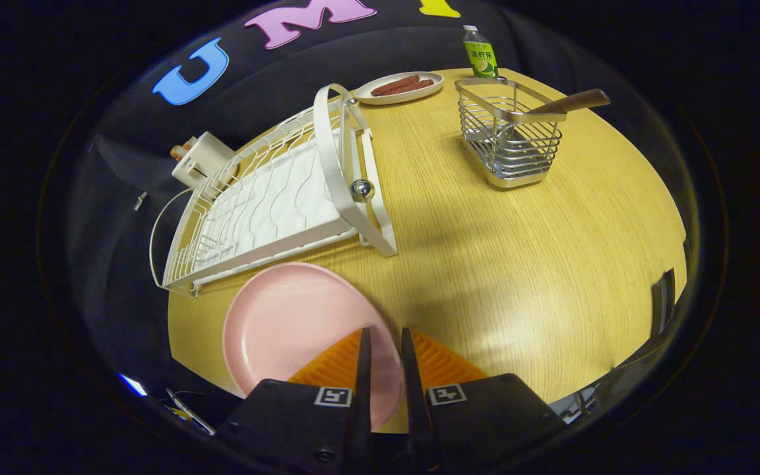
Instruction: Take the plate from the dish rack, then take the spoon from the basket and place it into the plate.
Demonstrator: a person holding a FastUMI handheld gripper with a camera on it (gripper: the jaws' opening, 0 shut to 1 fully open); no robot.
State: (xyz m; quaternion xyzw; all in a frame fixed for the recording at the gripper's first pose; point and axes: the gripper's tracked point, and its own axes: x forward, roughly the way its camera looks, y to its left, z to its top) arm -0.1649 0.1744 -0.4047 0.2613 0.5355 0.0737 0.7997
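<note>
A round wooden table [518, 264] is seen from a camera riding on a handheld gripper. Farthest left, at the table's far edge, a small white boxy appliance [203, 163] stands just behind a white wire dish rack [268, 204]. The rack sits on a white drip tray and holds no dishes; a curved white handle arches over its right end.

Just in front of the rack, nearer the camera, a pink plate [294, 330] lies flat on the table. The gripper [384, 346] hangs over the plate's right rim. Its two fingers stand nearly together, with a narrow slit between them through which the plate's rim shows. Whether they pinch the rim cannot be told.

Beyond the rack's right end, at the far side of the table, a cream oval dish [398, 88] carries two reddish-brown sausages [401, 85]. To its right stands a green-labelled bottle [479, 55]. Just in front of the bottle sits a metal wire basket [509, 135], well apart from the plate. A spoon [568, 102] with a brown wooden handle leans inside it, the handle sticking out over the basket's right rim.
</note>
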